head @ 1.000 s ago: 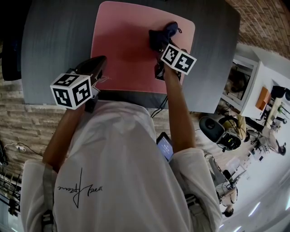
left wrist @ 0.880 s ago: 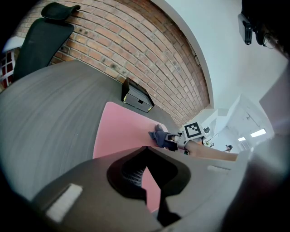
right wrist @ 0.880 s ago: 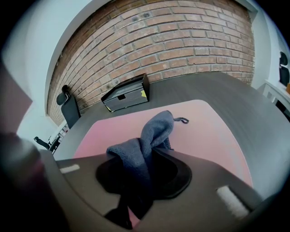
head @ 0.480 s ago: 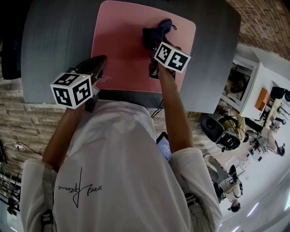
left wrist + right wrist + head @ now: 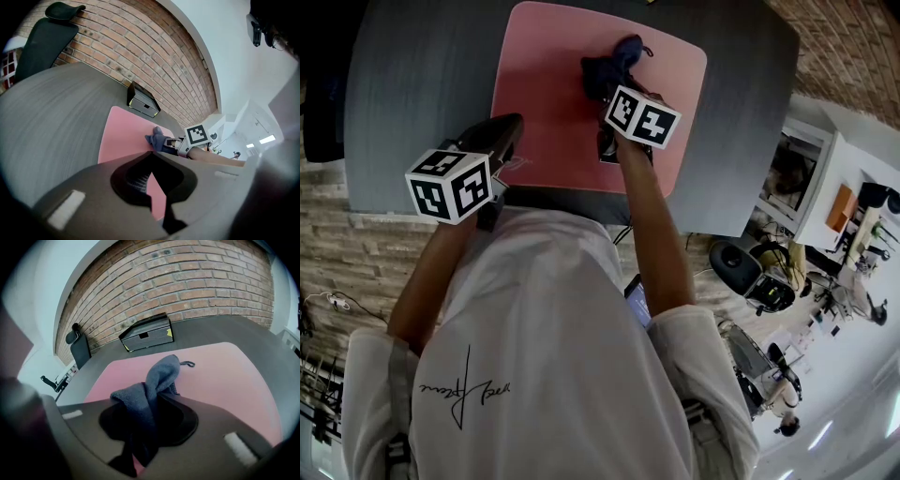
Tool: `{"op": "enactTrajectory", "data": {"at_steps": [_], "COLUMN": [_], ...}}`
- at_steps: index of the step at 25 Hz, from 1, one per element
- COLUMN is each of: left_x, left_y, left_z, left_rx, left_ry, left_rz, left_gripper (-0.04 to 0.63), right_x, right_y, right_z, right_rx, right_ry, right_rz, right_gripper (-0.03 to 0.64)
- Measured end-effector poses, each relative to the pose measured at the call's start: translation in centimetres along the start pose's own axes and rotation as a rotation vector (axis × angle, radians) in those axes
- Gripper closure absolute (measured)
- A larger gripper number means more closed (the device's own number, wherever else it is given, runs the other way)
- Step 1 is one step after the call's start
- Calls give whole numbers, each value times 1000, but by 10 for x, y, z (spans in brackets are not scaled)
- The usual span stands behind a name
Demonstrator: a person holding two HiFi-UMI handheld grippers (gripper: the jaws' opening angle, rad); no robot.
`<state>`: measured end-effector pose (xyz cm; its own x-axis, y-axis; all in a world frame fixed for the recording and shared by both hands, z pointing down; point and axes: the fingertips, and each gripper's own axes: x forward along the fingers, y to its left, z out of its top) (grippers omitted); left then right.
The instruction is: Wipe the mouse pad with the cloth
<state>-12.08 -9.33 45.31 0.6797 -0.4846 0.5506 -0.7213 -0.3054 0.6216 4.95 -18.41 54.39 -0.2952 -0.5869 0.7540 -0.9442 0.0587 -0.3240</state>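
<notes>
I wear a white short-sleeved T-shirt (image 5: 544, 356) with a thin dark handwritten mark (image 5: 467, 389) on its left side. My left gripper (image 5: 152, 153) and right gripper (image 5: 157, 395) are dark grey. Each bears a white cube with black square markers: left cube (image 5: 450, 185), right cube (image 5: 642, 116).

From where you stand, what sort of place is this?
Probably an office or a lab workroom: a dark desk with a pink mouse pad, an office chair against a brick wall, and more workstations in the bright room beyond.
</notes>
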Motion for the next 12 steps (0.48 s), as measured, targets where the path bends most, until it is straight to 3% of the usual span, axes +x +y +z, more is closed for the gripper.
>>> {"op": "enactTrajectory", "data": {"at_steps": [12], "left_x": [-1], "left_y": [2], "left_z": [4], "left_rx": [-10], "left_ry": [-10], "left_rz": [3], "left_gripper": [583], "right_x": [10], "right_y": [28], "right_z": [-1], "right_rx": [-15], "right_ry": [14], "right_rz": [46], "right_gripper": [528]}}
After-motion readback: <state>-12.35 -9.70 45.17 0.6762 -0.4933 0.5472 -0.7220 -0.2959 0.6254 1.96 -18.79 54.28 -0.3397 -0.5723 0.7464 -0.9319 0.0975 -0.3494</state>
